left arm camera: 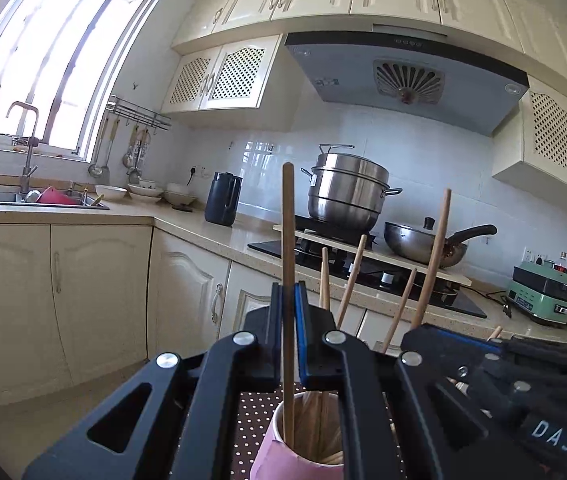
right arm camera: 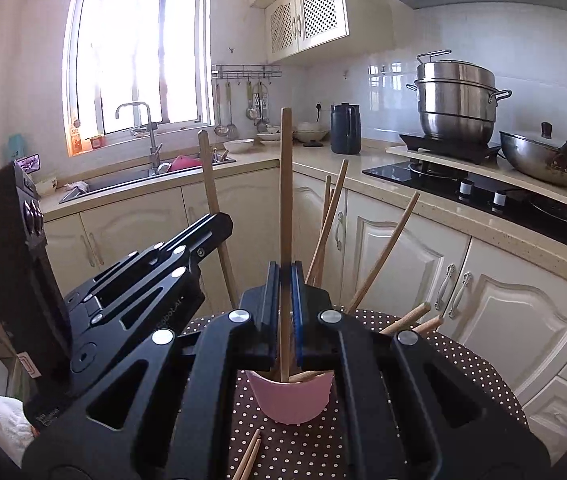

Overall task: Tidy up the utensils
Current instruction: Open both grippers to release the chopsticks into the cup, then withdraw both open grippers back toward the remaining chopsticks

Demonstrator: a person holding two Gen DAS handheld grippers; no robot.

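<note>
Left wrist view: the left gripper [left arm camera: 288,320] is closed on one upright chopstick [left arm camera: 288,264], gripped near mid-length, with its lower end inside the pink cup [left arm camera: 283,460]. Several more sticks [left arm camera: 349,280] lean out of the same cup to the right. The cup stands on a dotted surface [left arm camera: 251,412].

Right wrist view: the right gripper [right arm camera: 285,300] is likewise closed on a single vertical chopstick [right arm camera: 286,208] whose tip sits in the cup [right arm camera: 291,400]. The other gripper's body appears at the left of this view, holding its own stick [right arm camera: 213,208]. Further sticks [right arm camera: 383,256] fan out of the cup to the right, and two [right arm camera: 249,456] lie loose on the surface [right arm camera: 463,364] in front of the cup.

Handling assessment: the sticks appear to be bare wood, so light, stiff and thin. A round shaft may roll or pivot between flat pads; a hold near mid-length, as now, looks the soundest. The cup looks light and is loaded with leaning sticks, so it is judged liable to tip if a held stick is levered sideways against the rim. The loose pair lies flat and will be awkward to pinch; taking one end is advised.
</note>
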